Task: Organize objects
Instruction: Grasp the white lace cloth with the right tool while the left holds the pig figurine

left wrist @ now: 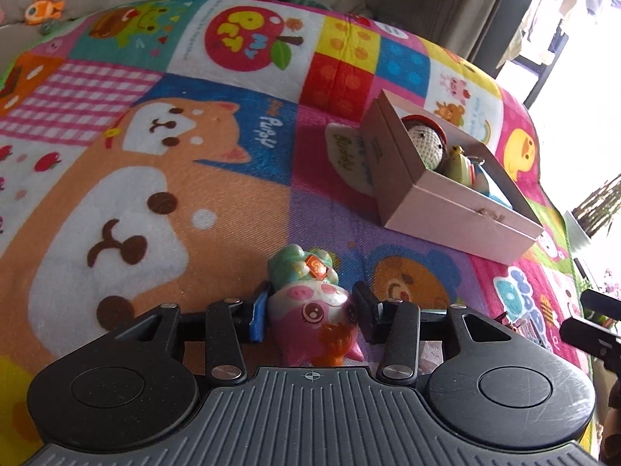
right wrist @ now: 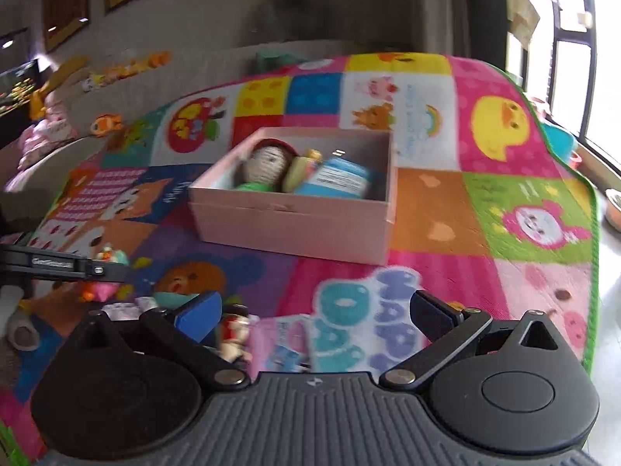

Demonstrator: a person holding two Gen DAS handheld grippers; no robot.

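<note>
Evidently bound for the pink box [left wrist: 446,202], the pig toy [left wrist: 314,310] sits clenched in the left hand-held gripper [left wrist: 314,312]; the right hand-held gripper [right wrist: 316,312] gapes, released.

Left gripper [left wrist: 312,312]: matte black, with a grey ribbed plate up the middle carrying a small crosshair mark. Two round black discs flank the plate, the right one scuffed with fine scratches. Black link arms run forward, pinned with silver screws. One fingertip [left wrist: 258,316] wears a blue pad, the other is plain black. Right gripper [right wrist: 316,316]: same build, ribbed grey plate, black discs, silver screws, a blue pad on one finger [right wrist: 200,314], a dark one opposite.
</note>
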